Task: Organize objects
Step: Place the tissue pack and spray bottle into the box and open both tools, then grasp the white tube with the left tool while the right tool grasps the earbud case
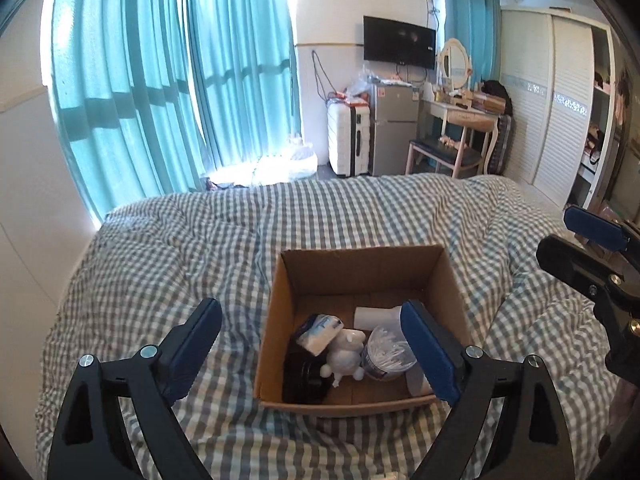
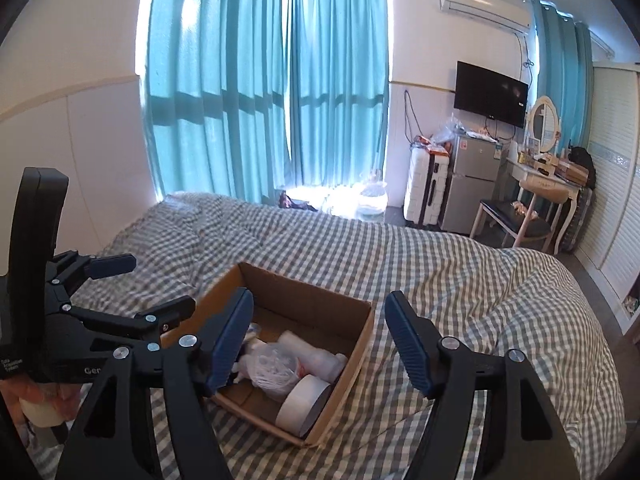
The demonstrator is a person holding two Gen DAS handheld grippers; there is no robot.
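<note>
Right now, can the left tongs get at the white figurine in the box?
Probably yes: the left tongs are open above the open-topped cardboard box, and the white figurine lies on top, uncovered, though items crowd its sides.

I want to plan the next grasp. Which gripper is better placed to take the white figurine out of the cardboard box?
Probably the left gripper. It hangs open right above the cardboard box, with the white figurine between its fingers. The right gripper, also open, sits off to the side.
</note>
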